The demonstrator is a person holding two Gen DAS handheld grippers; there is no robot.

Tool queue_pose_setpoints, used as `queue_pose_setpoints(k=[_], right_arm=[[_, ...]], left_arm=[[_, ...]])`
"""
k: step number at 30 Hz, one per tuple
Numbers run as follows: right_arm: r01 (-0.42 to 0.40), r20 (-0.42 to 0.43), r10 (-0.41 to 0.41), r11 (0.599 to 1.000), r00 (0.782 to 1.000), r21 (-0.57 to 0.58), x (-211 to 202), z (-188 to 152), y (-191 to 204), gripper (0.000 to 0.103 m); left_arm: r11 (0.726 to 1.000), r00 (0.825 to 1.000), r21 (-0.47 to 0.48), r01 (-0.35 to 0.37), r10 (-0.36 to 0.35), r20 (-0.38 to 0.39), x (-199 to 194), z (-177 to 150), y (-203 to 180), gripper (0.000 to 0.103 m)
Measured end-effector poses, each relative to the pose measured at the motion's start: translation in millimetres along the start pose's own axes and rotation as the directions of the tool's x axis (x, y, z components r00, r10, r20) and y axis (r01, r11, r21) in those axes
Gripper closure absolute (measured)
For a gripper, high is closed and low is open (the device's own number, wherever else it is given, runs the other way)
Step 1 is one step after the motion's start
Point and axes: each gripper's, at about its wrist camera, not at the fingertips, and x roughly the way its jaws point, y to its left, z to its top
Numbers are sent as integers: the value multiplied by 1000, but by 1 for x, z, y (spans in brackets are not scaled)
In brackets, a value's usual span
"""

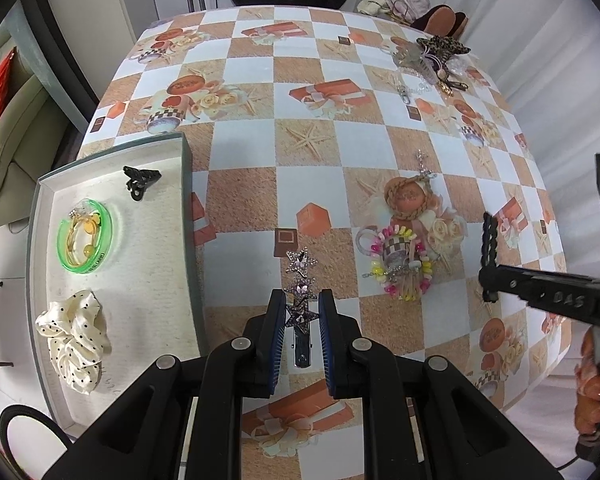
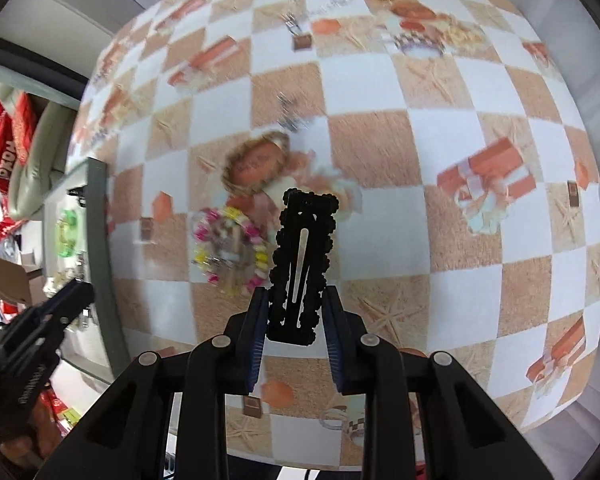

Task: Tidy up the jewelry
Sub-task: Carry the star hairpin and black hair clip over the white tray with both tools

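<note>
My left gripper (image 1: 302, 312) is shut on a silver hair clip with purple stars (image 1: 300, 280), held just above the table right of the grey tray (image 1: 188, 216). The tray holds a black claw clip (image 1: 140, 180), a green bangle (image 1: 86, 236) with gold earrings inside, and a cream dotted scrunchie (image 1: 74, 340). My right gripper (image 2: 296, 308) is shut on a black beaded snap clip (image 2: 304, 260), lifted over the table; it also shows at the right of the left wrist view (image 1: 490, 256). A colourful bead bracelet (image 1: 400, 260) lies on the table.
A braided brown cord with a silver charm (image 1: 410, 196) lies beyond the bracelet. A heap of chains, keyrings and trinkets (image 1: 432, 60) sits at the far right corner. The checked tablecloth (image 1: 260, 140) covers the table. A sofa (image 1: 8, 128) stands left.
</note>
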Motion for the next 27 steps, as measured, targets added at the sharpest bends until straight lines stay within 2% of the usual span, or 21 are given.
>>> queue_pose_setpoints(k=[5,14,21,27], right_arm=[[-41,26,42,997,999,-59,-9,10,32,74],[-118,18,126,964,992,-239,-11,27,125,74],[-166,-39,163,910,986,-381,2,23,197,74],[-186,-109,152,858,982,-478,29,13,252,74]], left_arm=[[999,1000,-34,-4,4,23,-9,-1,13,82],[987,997,-158,-33,42,57,-27,-20,63,82],[955,995,-286,-76,91,41,-33,-53,117,82],[922,994,-373,-100,110,6,-28,-80,153,82]])
